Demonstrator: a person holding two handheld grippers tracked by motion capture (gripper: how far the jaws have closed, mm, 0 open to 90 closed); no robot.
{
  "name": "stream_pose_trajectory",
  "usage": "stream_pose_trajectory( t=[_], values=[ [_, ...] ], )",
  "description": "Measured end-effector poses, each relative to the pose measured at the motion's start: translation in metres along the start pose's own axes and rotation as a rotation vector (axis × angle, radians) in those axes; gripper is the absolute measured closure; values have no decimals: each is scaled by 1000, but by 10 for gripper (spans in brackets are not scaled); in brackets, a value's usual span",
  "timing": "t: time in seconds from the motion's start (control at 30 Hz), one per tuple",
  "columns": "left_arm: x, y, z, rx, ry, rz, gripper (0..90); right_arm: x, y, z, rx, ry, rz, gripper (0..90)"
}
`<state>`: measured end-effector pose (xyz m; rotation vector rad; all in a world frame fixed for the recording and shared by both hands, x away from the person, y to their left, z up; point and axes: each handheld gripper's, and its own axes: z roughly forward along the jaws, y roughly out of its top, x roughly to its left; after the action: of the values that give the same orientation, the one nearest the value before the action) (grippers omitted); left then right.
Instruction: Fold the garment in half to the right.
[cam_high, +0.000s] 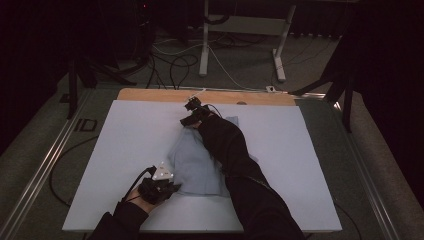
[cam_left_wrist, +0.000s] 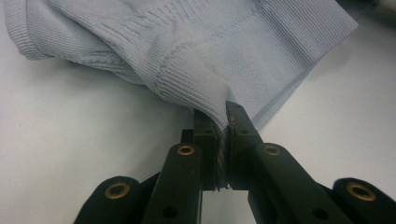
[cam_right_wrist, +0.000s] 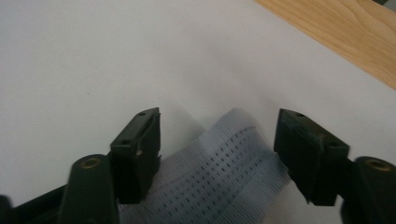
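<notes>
A pale blue ribbed knit garment (cam_high: 197, 162) lies crumpled near the middle of a white sheet-covered table (cam_high: 125, 150), with a strip of bare light wood (cam_high: 150, 95) showing along the table's far edge; the left gripper (cam_high: 167, 187), held in the person's left hand (cam_high: 147, 197) at the near side of the table, sits at the garment's near left corner; in the left gripper view its black jaws stand pressed together on a ribbed fold of the pale blue knit (cam_left_wrist: 196, 88), a sliver of fabric pinched in the slit between them, while the rest of the cloth spreads away over the white surface (cam_left_wrist: 70, 140); the right gripper (cam_high: 192, 115) reaches across the garment to its far edge, the dark-sleeved right forearm (cam_high: 230, 150) lying over the cloth; in the right gripper view (cam_right_wrist: 217, 140) its two jaws stand wide apart, with a perforated ribbed band of the garment (cam_right_wrist: 229, 163) lying between and below them on the white sheet (cam_right_wrist: 116, 56); whether either jaw touches the band I cannot tell; the wooden edge (cam_right_wrist: 341, 32) runs across the upper right corner.
</notes>
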<state>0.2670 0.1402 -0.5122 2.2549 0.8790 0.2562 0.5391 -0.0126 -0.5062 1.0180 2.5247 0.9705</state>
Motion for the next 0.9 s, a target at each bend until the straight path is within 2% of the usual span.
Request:
stream_pose_trajectory(
  t=[0.3, 0.4, 0.47, 0.6, 0.73, 0.9],
  values=[
    [-1, 0, 0, 0, 4, 11, 863, 1, 0, 8, 35, -15, -19, 408],
    [-1, 0, 0, 1, 2, 12, 863, 2, -1, 10, 39, -16, -11, 430],
    [-1, 0, 0, 1, 2, 12, 863, 3, -1, 12, 57, -31, -31, 482],
    [-1, 0, 0, 1, 2, 10, 863, 5, -1, 14, 78, -65, -37, 575],
    [-1, 0, 0, 3, 4, 8, 863, 8, -1, 14, 92, -105, -81, 641],
    [-1, 0, 0, 4, 6, 6, 863, 13, 1, 14, 114, -124, -118, 720]
  ],
)
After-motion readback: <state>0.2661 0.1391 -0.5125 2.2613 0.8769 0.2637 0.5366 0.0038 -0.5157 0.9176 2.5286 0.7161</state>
